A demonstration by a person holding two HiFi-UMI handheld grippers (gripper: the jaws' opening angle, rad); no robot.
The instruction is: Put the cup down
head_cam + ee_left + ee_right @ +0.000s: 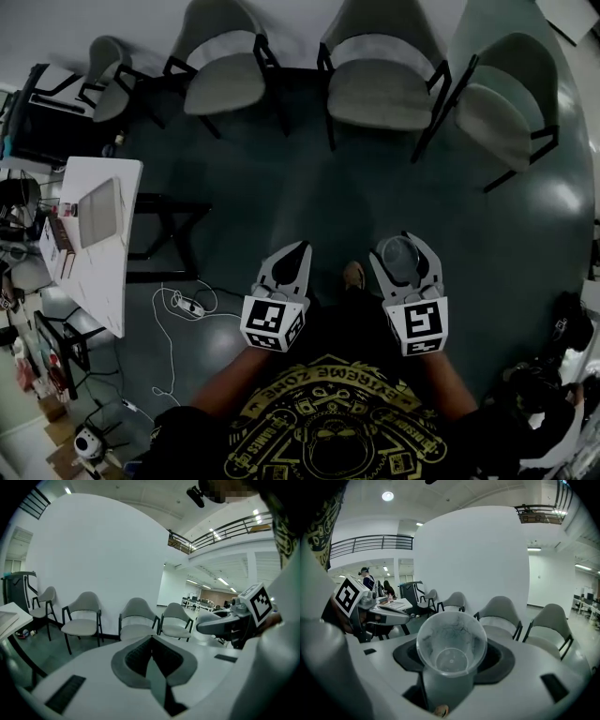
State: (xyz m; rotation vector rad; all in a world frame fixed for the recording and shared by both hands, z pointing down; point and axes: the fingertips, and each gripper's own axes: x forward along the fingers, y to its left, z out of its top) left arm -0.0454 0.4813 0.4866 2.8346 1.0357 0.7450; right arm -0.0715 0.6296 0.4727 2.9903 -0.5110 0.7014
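Right gripper view: right hand-held gripper (451, 660) clamps cup (451, 641), mouth facing backward, long axis seemingly along jaws

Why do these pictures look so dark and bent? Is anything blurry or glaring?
Head view: dim, dark corners, a pale sheen on the floor at right. Left gripper view: fisheye curves the white wall. Right gripper view: same bulge; the clear cup is sharp, a ceiling lamp glares.
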